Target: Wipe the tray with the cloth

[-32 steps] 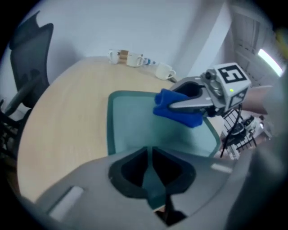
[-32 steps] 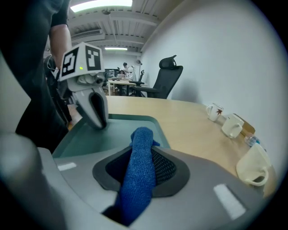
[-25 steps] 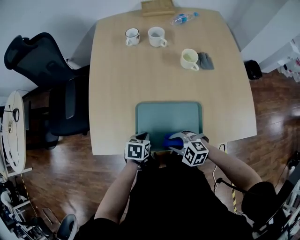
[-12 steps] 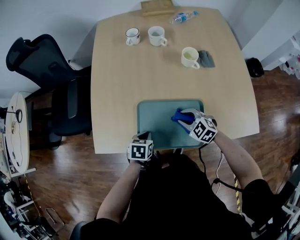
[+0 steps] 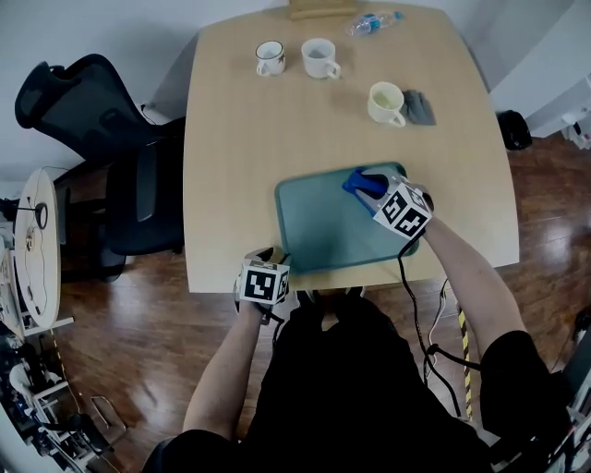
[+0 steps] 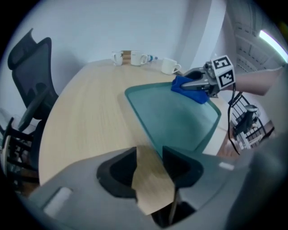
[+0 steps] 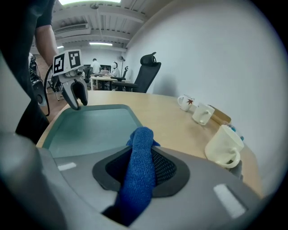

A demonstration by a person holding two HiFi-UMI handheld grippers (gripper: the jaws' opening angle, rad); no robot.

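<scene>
- Gripping a blue cloth [image 7: 139, 166], the right gripper [image 5: 369, 187] has its jaws clamped on the bunched fabric, which sticks out past the jaw tips.
- The cloth rests on the teal tray [image 5: 319, 231], at the corner that is far and right in the head view.
- The left gripper [image 6: 150, 167] has just been opening its jaws. They stand wide apart and hold nothing, and only the table's wood shows through the gap.
- This gripper sits at the near edge of the light wooden table [image 5: 235, 139], near the tray's near left corner.
- The tray lies flat close to the table's near edge.
- Toward the far side stand three mugs: a dark-rimmed mug [image 5: 270, 57], a white mug [image 5: 319, 57] just beside it, and a cream mug [image 5: 386, 102] nearer the tray.
- A grey folded item [image 5: 420, 107] lies just beside the cream mug.
- A plastic bottle [image 5: 372, 20] lies on its side at the table's far edge.
- A black office chair [image 5: 83, 102] stands to the left of the table.
</scene>
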